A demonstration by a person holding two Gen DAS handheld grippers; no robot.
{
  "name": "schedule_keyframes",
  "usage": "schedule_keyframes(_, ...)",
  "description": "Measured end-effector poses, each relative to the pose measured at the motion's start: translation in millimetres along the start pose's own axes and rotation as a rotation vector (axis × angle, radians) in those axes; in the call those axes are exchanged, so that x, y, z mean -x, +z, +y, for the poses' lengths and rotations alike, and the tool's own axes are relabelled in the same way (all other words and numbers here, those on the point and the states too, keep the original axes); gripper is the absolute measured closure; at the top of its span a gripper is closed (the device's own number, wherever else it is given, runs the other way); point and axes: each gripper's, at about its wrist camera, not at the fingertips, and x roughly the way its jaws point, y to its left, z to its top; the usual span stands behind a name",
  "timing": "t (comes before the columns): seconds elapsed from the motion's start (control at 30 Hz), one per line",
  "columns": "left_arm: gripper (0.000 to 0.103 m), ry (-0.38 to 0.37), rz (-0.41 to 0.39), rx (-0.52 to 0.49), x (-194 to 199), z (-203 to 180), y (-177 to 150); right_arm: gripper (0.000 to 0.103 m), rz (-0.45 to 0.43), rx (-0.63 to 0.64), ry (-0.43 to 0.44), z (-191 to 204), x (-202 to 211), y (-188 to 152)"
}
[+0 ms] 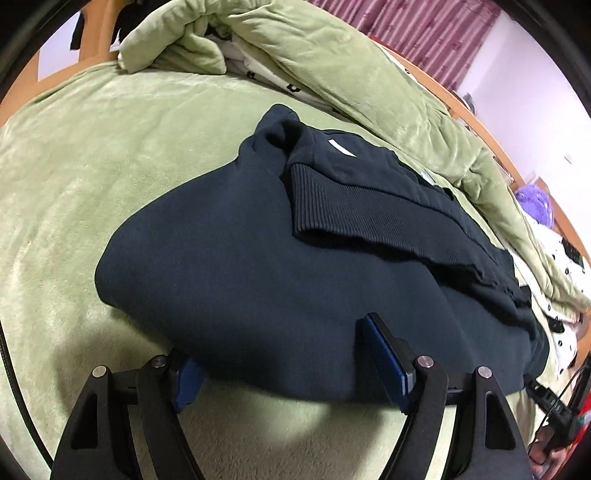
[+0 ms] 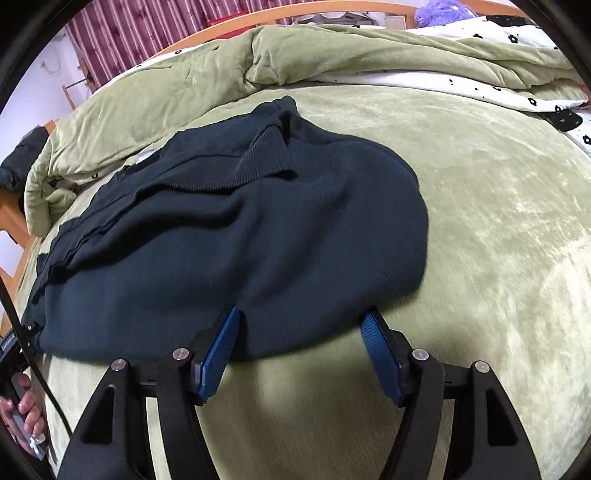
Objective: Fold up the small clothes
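A dark navy sweatshirt (image 1: 236, 258) lies folded in a thick bundle on the green bedspread (image 1: 74, 184), its ribbed hem (image 1: 354, 206) turned over on top. Seen from the left gripper's camera, a small white mark (image 1: 341, 147) shows on the cloth beyond the hem; the right one does not show it. The left gripper (image 1: 280, 354) stands wide open over the near edge of the sweatshirt, one blue pad on top of the cloth and the other half hidden under the fold, neither pinching. The right gripper (image 2: 301, 332) is also spread apart at the near edge, its pad tips touching the cloth without gripping it. The right view alone shows a hand (image 2: 22, 417) at its left border. A rumpled green quilt (image 2: 177, 85) is heaped behind, with a wooden bed frame (image 2: 221, 29) and striped curtain (image 2: 155, 22) beyond.
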Motion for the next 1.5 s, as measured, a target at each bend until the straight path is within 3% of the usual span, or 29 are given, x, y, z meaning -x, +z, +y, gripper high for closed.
schedule_keyframes(0.43, 0.027, 0.03, -0.009, -0.032, -4, -6, 4, 0.035, -0.016, -0.065, 0.003, -3, -16, 22)
schedule_keyframes(0.53, 0.036, 0.049, -0.016, -0.043, -5, -10, 5, 0.037, -0.024, -0.063, 0.009, -3, -19, 25)
schedule_keyframes(0.6, 0.052, 0.058, -0.02, -0.055, -4, -12, 4, 0.047, -0.032, -0.058, 0.024, -2, -20, 26)
schedule_keyframes(0.67, 0.068, 0.072, -0.035, -0.069, 1, -14, 3, 0.077, -0.031, -0.045, 0.071, 0, -18, 25)
schedule_keyframes(0.7, 0.075, 0.075, -0.043, -0.075, 3, -14, 2, 0.084, -0.029, -0.04, 0.089, 2, -17, 24)
schedule_keyframes(0.8, 0.084, 0.059, -0.051, -0.083, 10, -13, 0, 0.089, -0.041, -0.018, 0.084, 6, -11, 23)
schedule_keyframes(1.13, 0.086, 0.051, -0.059, -0.131, 39, -10, -29, 0.091, -0.052, 0.093, 0.061, 14, 24, -1)
schedule_keyframes(1.5, 0.086, 0.042, -0.066, -0.157, 87, 2, -83, 0.091, -0.053, 0.138, 0.07, -1, 76, -58)
